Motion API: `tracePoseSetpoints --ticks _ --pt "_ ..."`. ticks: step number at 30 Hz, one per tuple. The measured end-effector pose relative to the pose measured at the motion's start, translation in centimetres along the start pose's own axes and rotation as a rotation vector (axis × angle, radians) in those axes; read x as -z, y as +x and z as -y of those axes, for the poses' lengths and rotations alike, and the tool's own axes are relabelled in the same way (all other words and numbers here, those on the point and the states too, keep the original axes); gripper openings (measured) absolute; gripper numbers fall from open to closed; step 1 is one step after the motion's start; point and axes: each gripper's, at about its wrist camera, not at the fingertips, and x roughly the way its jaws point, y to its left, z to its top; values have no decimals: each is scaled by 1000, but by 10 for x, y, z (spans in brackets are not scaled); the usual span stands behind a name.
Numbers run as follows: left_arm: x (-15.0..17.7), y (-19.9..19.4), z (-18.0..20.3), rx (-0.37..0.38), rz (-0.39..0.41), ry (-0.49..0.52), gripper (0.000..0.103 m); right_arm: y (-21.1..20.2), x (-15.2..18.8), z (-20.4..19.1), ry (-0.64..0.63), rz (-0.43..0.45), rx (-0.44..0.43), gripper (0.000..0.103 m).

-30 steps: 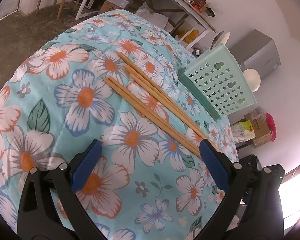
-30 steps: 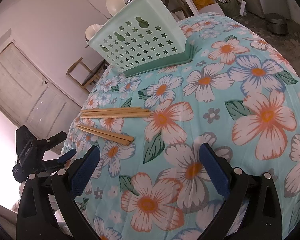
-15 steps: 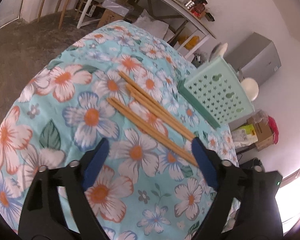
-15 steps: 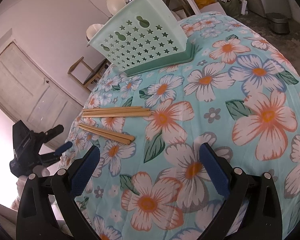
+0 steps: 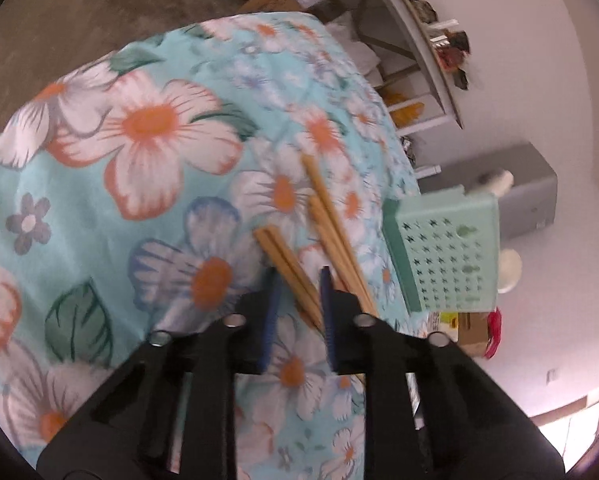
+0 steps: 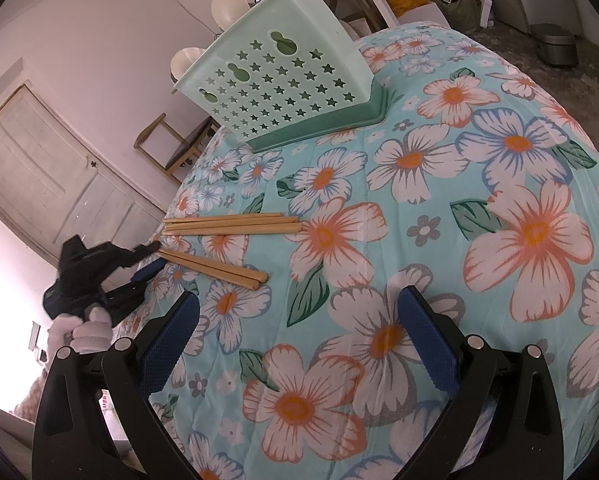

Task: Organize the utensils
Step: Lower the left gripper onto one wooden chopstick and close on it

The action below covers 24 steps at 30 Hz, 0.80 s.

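Observation:
Two pairs of wooden chopsticks lie on the floral tablecloth point(image 6: 439, 200). The near pair point(image 5: 283, 256) point(image 6: 215, 268) runs slantwise between the blue pads of my left gripper point(image 5: 298, 274) point(image 6: 151, 258). Its jaws are closing, and the pair touches both pads. The far chopsticks point(image 5: 331, 224) point(image 6: 235, 224) lie just right of that gripper, untouched. A mint green basket point(image 5: 447, 248) point(image 6: 283, 80) with star holes stands at the table's far edge. My right gripper point(image 6: 299, 296) hangs open over the cloth, right of the chopsticks, with nothing between its fingers.
A gloved hand point(image 6: 83, 328) holds the left gripper at the table's left edge. The round table drops off close behind the chopsticks. Past it stand a wooden chair point(image 6: 171, 148), a door, a shelf point(image 5: 419, 40) and a grey cabinet point(image 5: 511, 188).
My left gripper has moved in toward the near chopsticks and rolled, and its jaws have narrowed from wide apart to around the pair. The right gripper has stayed still.

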Motion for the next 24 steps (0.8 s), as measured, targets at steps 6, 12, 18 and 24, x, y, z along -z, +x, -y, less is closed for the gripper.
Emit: tracePoseSetpoints --ticks 6,12,18,24 --pt "7 -7 4 8 14 23 12 0 0 0 -3 0 1 97" --pt "19 -30 2 0 18 48 12 0 0 0 -3 2 4 97" --pt "20 -27 -9 -19 -3 14 14 1 0 -1 1 5 9 97" --pt "17 -22 -16 -13 -21 -21 14 0 0 0 4 10 2 97"
